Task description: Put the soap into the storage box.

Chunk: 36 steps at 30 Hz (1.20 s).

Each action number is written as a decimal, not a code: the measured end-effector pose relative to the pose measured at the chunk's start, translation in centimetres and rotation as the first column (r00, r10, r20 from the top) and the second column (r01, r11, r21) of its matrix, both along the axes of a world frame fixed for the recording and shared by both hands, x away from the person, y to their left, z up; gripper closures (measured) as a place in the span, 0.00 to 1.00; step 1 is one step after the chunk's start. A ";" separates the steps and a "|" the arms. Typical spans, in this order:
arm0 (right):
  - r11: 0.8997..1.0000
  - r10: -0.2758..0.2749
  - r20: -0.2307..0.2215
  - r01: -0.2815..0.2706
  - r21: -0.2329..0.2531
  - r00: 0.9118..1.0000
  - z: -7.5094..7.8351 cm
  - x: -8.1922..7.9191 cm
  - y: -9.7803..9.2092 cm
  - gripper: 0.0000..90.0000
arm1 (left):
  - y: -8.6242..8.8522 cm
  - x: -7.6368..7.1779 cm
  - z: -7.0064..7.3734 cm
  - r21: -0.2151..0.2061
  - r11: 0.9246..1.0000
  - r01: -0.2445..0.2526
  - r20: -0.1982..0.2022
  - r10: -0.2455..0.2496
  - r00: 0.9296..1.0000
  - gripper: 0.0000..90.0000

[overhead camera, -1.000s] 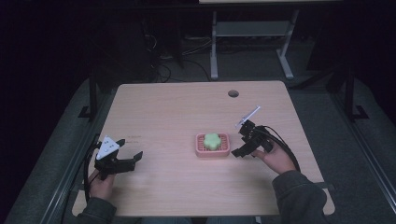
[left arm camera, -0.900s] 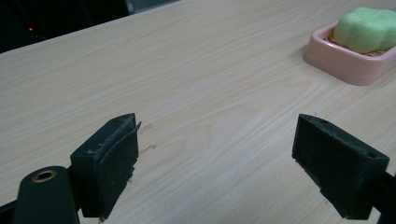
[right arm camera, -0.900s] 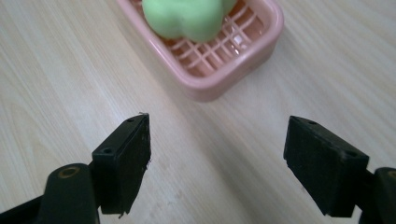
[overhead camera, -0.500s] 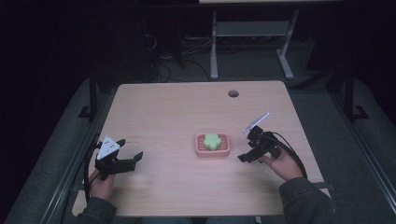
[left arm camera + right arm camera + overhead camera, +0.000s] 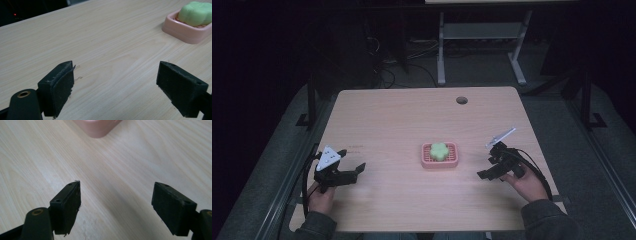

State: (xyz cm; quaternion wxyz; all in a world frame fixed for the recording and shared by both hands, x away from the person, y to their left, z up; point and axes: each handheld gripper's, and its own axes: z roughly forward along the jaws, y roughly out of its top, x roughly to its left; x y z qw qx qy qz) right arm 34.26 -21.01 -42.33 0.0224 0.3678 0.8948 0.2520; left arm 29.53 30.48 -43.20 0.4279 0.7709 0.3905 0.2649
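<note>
A pink soap dish point(image 5: 453, 161) sits near the middle of the wooden table point(image 5: 412, 120), with a green flower-shaped soap point(image 5: 439, 150) lying in it. The dish point(image 5: 185, 31) and soap point(image 5: 196, 13) appear at the top right of the left gripper view. My left gripper point(image 5: 353, 171) rests low over the table's left front part, open, nothing between its jaws point(image 5: 116, 85). My right gripper point(image 5: 484, 170) is open to the right of the dish and apart from it. A corner of the dish point(image 5: 96, 127) shows at the top of the right gripper view, beyond the empty jaws point(image 5: 116, 205).
A round cable hole point(image 5: 461, 100) is in the table's far right part. Behind the table stands a white metal frame point(image 5: 482, 45) among cables on the floor. Dark grey floor surrounds the table.
My right gripper has drawn back to the right and toward the table's front, away from the soap dish. The left gripper has stayed put.
</note>
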 end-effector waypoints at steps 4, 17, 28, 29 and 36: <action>1.000 -0.020 -0.008 0.020 0.000 1.000 -0.4 -0.5 -0.8 0.26 | 0.0 0.0 0.0 0.003 1.000 0.001 0.001 -0.001 1.000 0.16; 0.997 -0.072 0.015 0.072 0.013 0.997 -1.4 -3.3 -3.2 0.26 | -0.1 0.0 0.0 0.007 1.000 0.001 -0.001 -0.001 1.000 0.16; 0.994 -0.100 0.046 0.098 0.047 0.994 -1.9 -5.8 -4.2 0.26 | -0.4 0.0 -0.2 0.018 1.000 0.014 -0.004 -0.014 1.000 0.16; 0.993 -0.103 0.051 0.100 0.056 0.993 -2.0 -6.1 -4.2 0.26 | -0.4 0.0 -0.2 0.020 1.000 0.015 -0.005 -0.014 1.000 0.16; 0.990 -0.127 0.094 0.120 0.077 0.987 -2.4 -7.9 -4.7 0.26 | -0.7 -0.1 -0.1 0.018 0.999 0.043 0.020 -0.044 0.999 0.16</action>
